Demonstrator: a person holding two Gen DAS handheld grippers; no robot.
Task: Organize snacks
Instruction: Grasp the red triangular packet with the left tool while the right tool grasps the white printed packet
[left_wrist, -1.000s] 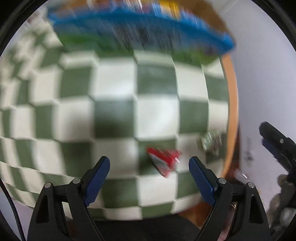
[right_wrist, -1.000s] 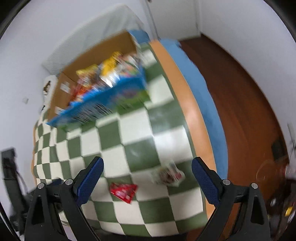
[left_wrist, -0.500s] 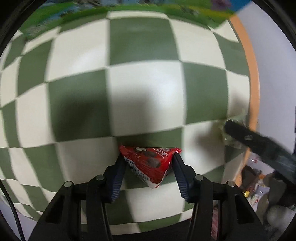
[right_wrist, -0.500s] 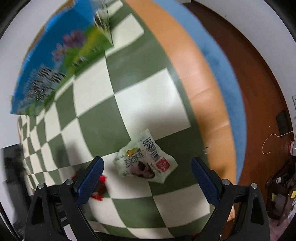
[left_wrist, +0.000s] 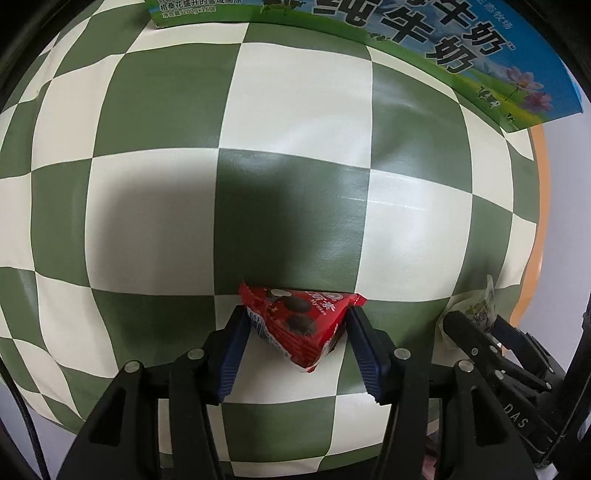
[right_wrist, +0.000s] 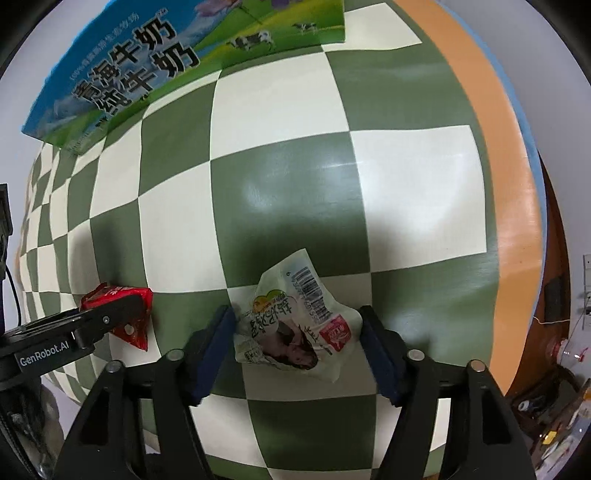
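Two hand-held grippers point almost straight down at a table covered by a green-and-cream checked cloth (left_wrist: 295, 110), each over one snack. The left gripper (left_wrist: 295, 323) has its blue pads pressed against both sides of a red triangular snack packet (left_wrist: 295, 325), the packet squeezed between them and lying on the cloth; its jaws eased a little wider in the last half second but both pads touch the wrapper. The right gripper (right_wrist: 297, 325) brackets a crumpled white snack packet (right_wrist: 295, 332) with a barcode and a red label. Its jaws have just been closing in on it; the left pad touches the wrapper's edge and the right pad sits at its crumpled corner, though how firmly they press I cannot tell. The two packets lie near each other on the cloth, the red one to the left of the white one. At the far side of the cloth stands a blue-and-green milk carton box (right_wrist: 147, 62), well apart from both packets. An orange table edge (right_wrist: 498, 147) shows along the right.
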